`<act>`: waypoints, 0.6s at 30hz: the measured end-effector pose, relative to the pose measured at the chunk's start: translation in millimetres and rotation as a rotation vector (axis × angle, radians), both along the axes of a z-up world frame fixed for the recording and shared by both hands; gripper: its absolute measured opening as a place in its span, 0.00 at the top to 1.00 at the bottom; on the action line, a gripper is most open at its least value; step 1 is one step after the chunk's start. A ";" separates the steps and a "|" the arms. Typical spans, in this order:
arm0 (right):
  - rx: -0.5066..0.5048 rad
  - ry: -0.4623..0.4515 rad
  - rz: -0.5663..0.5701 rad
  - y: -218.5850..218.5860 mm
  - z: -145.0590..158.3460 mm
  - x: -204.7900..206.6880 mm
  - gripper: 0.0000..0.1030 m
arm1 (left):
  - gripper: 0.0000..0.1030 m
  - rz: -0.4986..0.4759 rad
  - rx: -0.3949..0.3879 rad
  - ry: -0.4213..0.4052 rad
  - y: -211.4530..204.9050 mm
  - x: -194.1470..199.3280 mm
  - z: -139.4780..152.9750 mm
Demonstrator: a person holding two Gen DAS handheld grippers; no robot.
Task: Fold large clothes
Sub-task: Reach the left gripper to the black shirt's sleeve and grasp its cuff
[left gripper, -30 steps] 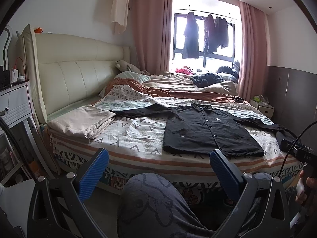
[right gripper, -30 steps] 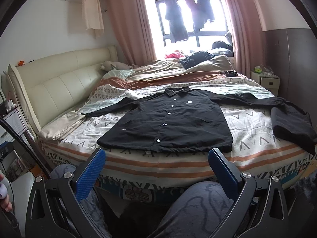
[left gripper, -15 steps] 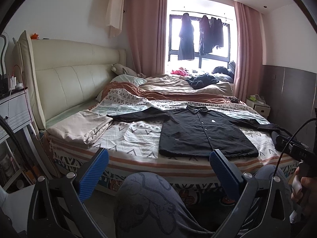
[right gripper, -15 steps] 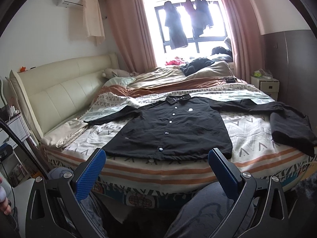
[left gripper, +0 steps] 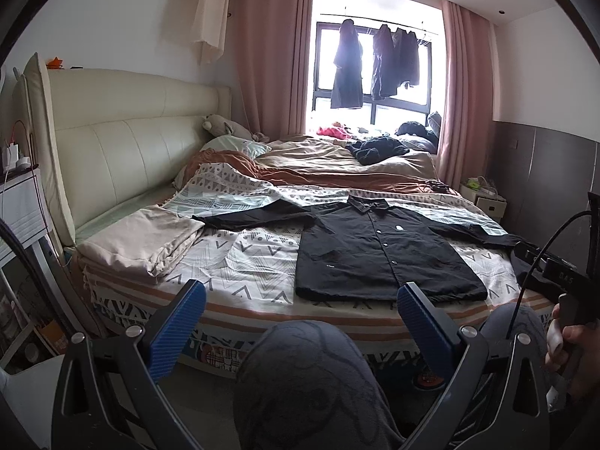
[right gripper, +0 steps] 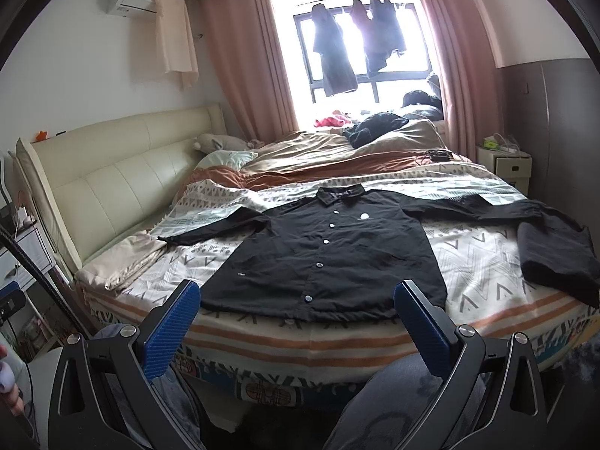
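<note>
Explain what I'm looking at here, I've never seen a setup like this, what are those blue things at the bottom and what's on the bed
No robot is here. A person sits facing a bed, knees showing at the bottom, holding a two-finger gripper in each hand. Each gripper has a wide-angle camera looking out along its fingers, so there are two pictures of one room.

In the left wrist view, the blue pads belong to the left gripper. In the right wrist view, they belong to the right gripper. Both stand wide open and hold nothing, short of the bed.

On the patterned bedspread a black button-up shirt lies flat, front up, sleeves spread. A folded dark garment lies to its right, folded beige bedding to its left. More clothes hang at the window.
</note>
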State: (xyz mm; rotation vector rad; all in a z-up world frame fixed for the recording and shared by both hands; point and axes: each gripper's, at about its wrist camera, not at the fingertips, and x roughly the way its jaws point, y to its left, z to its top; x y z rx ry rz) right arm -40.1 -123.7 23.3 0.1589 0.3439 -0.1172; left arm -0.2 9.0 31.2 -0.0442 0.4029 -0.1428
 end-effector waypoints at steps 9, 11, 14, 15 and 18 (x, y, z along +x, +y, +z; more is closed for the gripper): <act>-0.015 0.012 0.044 -5.7 16.2 73.6 0.00 | 0.00 0.007 -0.031 0.022 6.0 49.5 -1.6; -0.012 0.011 0.069 -8.0 17.9 88.4 0.00 | 0.00 0.008 -0.054 0.001 10.2 56.9 0.6; -0.032 0.007 0.085 -11.7 21.3 113.0 0.00 | 0.00 0.017 -0.070 -0.005 13.5 77.2 6.2; -0.036 0.011 0.083 -13.8 21.8 120.5 0.00 | 0.00 0.011 -0.071 0.005 13.7 87.4 7.6; -0.023 0.027 0.096 -21.2 25.6 149.7 0.00 | 0.00 0.007 -0.062 0.025 13.8 115.9 10.9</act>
